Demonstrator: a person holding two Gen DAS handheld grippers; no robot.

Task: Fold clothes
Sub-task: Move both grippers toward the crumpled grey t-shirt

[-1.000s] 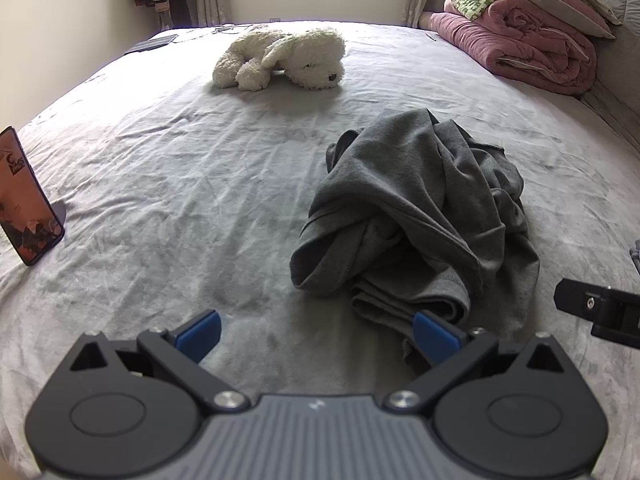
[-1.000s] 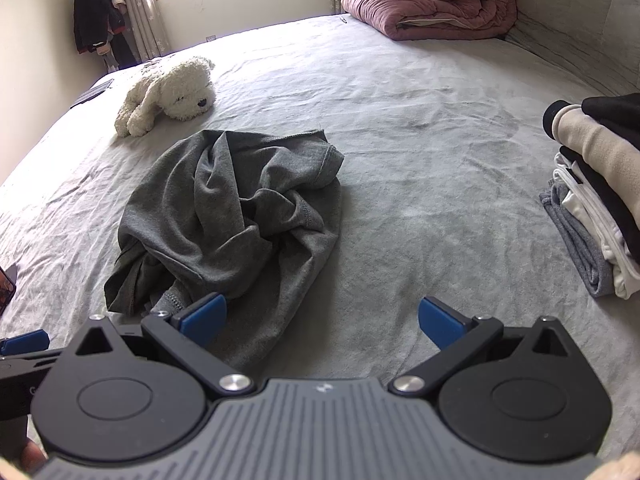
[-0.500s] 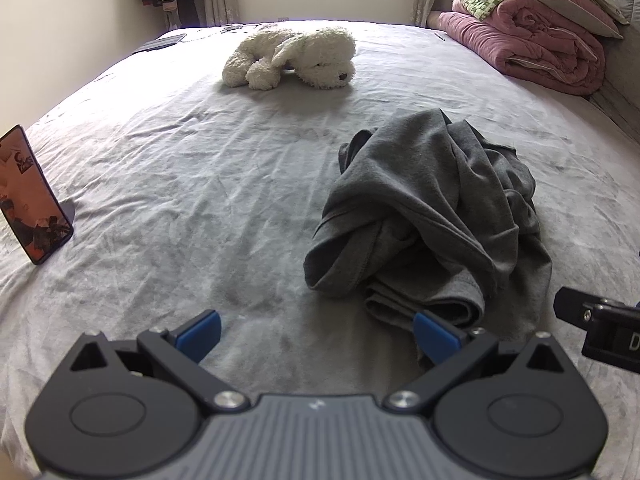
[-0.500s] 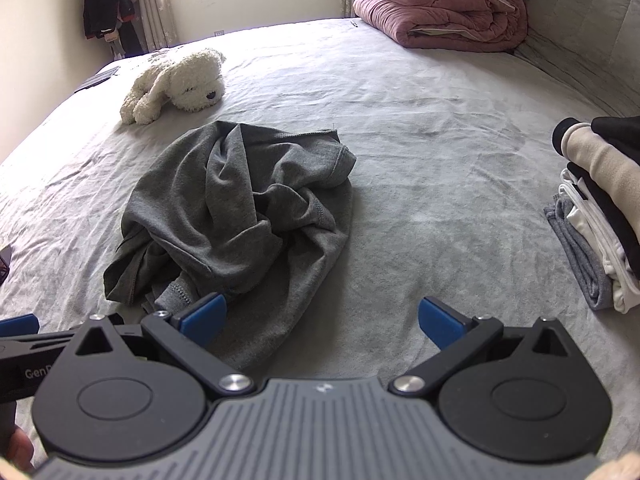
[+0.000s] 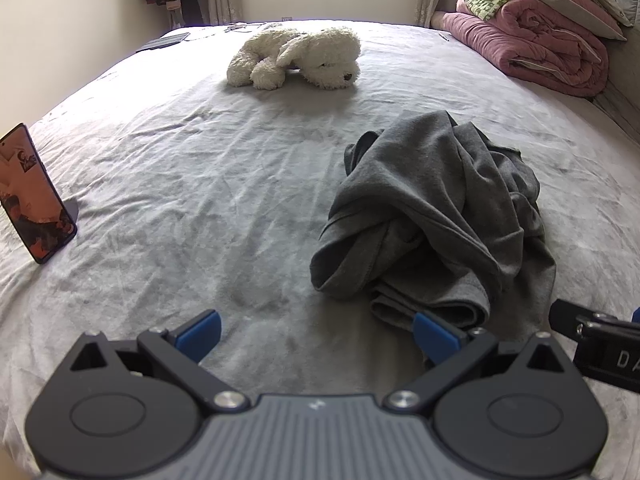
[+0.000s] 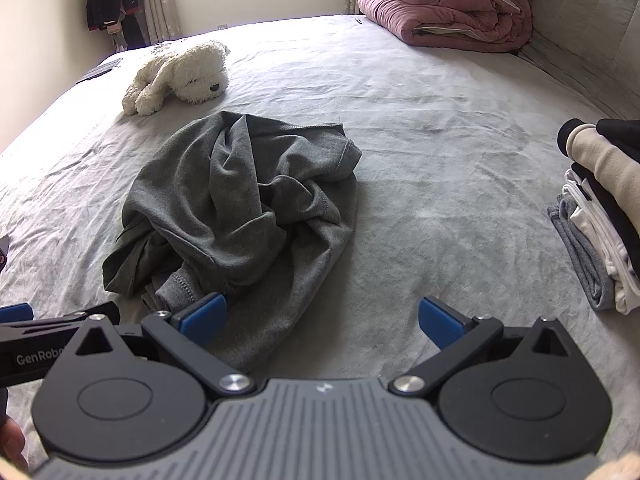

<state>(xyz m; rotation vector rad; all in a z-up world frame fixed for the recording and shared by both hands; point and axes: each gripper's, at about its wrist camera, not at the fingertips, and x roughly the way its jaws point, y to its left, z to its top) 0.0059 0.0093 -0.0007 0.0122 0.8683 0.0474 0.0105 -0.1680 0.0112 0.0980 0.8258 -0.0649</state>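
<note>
Both the left gripper [image 5: 316, 338] and right gripper [image 6: 322, 320], jaws spread and empty, have pulled back slightly from the crumpled grey garment [image 6: 236, 204] mid-bed, so folding hasn't begun.

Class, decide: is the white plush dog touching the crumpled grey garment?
Apart. The right wrist view shows bare bed sheet between the white plush dog and crumpled grey garment.

Both cameras shifted forward over the bed [image 5: 200, 184] during the last second. In the left wrist view, the crumpled grey garment [image 5: 436, 216] and the white plush dog [image 5: 296, 60] drifted toward 3 o'clock, and the propped phone [image 5: 32, 196] at 9 o'clock moved inward. The right gripper [image 5: 596, 344] intruded further at 4 o'clock. In the right wrist view, the garment moved toward 2 o'clock, and the left gripper [image 6: 40, 340] advanced at 8 o'clock.
</note>
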